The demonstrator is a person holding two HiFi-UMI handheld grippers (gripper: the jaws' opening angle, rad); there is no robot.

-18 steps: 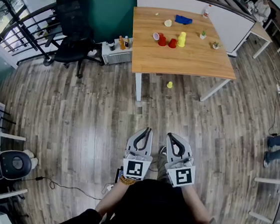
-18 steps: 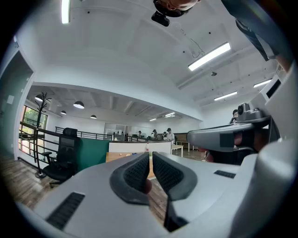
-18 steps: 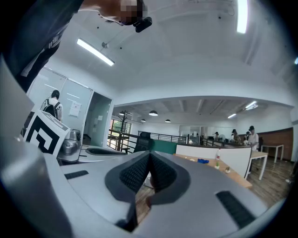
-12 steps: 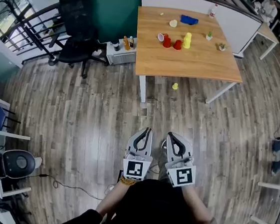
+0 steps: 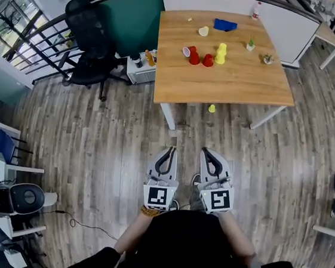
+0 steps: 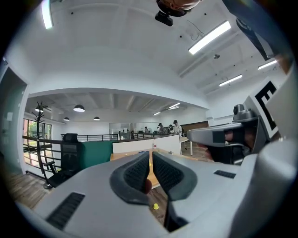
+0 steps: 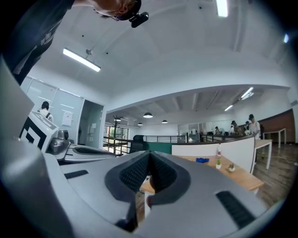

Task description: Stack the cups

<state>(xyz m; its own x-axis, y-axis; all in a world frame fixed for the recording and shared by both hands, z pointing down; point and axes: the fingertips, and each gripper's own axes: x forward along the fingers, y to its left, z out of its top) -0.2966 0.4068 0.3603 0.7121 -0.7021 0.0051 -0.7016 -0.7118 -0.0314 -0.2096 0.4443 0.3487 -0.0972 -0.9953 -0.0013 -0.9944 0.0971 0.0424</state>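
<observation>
Grippers first: the left gripper (image 5: 169, 152) and the right gripper (image 5: 207, 153) sit side by side at the lower middle of the head view, both held level and pointing up the frame toward the table (image 5: 232, 90). Each gripper view shows its jaws pressed together with nothing between the pads, so both are empty.

The cups are well apart from them, at the upper middle of the head view. On the wooden top stand a red cup (image 5: 193, 57) and a second red cup (image 5: 207, 60), with a yellow stack (image 5: 221, 53) just to the right of them. What looks like a tipped cup (image 5: 185, 51) lies touching or just beside the first red one (too small to be sure). One yellow cup (image 5: 212, 108) rests on the floor just below the table's near edge.

No stacking appears under way; the step in hand is likely the approach. To do it well, the person should close in on the table squarely, spread one pair of jaws before reaching any cup, and take a cup by its wall near the rim. The floor cup probably deserves picking up on the way, with care not to kick it. Upright cups should be lifted straight up, since their neighbours stand close.
</observation>
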